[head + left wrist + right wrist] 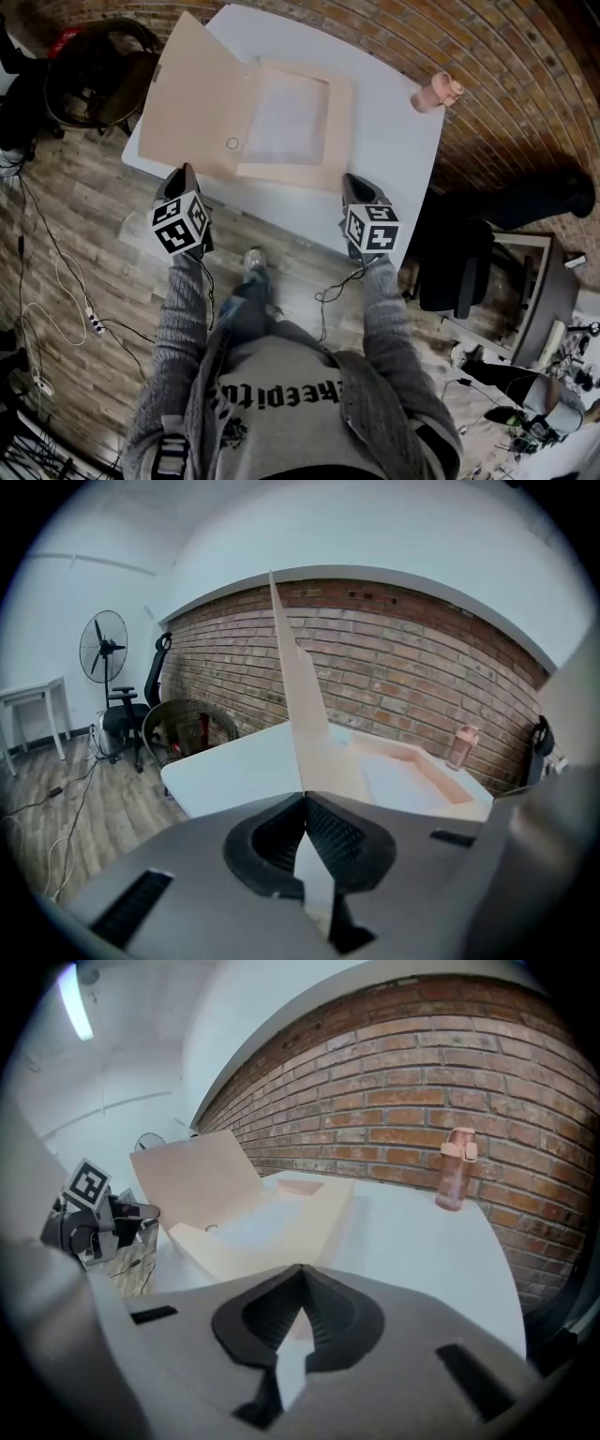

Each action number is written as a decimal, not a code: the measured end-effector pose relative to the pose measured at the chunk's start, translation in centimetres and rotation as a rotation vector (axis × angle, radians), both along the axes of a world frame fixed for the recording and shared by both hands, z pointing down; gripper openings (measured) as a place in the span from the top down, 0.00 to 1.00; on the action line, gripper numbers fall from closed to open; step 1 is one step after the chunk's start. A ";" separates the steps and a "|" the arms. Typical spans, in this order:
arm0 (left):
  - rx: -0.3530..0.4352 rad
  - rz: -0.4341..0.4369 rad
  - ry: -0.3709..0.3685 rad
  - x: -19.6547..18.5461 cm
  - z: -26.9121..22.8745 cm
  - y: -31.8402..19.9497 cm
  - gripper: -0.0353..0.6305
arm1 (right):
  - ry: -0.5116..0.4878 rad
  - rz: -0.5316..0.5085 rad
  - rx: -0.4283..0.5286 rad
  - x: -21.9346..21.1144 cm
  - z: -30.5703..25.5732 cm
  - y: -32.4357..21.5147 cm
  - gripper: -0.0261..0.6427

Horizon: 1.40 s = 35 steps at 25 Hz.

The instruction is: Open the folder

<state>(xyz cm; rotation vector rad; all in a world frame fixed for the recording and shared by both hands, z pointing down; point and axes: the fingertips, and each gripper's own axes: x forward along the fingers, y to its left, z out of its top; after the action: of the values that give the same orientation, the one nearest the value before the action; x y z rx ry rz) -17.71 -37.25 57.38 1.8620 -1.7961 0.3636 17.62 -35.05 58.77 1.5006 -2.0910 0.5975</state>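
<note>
Jaws of the left gripper point(305, 799) are pressed together on the near edge of the cover point(302, 714), a thin peach sheet that rises steeply from between the pads. In the head view this gripper sits at the cover's near left corner, and the cover tilts up and away to the left.

The right gripper point(300, 1269) also has its jaws closed, tips at the near right corner of the folder point(339, 131). A little peach shows in the slit between them, but I cannot tell whether they pinch it.

The folder lies open on the white table point(394, 150) with a pale sheet point(286, 117) inside. A pink bottle point(436, 92) stands well apart near the table's far right corner. Beyond the table's left end is a wicker chair point(187, 728).
</note>
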 end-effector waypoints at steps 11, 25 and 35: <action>0.062 0.066 0.023 1.0 -1.7 -0.2 0.93 | -0.023 0.050 0.004 -0.2 0.0 0.2 0.96; 0.183 0.223 -0.002 4.9 -6.3 1.2 0.93 | -0.041 0.038 0.160 -2.3 -5.3 2.1 0.96; 0.288 0.233 0.009 5.6 -11.0 5.4 0.93 | -0.068 0.040 0.328 -2.8 -11.6 5.7 0.96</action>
<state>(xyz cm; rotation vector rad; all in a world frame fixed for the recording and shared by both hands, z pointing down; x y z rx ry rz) -12.09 -31.85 46.36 2.2778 -1.7009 0.1857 14.81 -29.38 47.15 1.7228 -2.3014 0.3336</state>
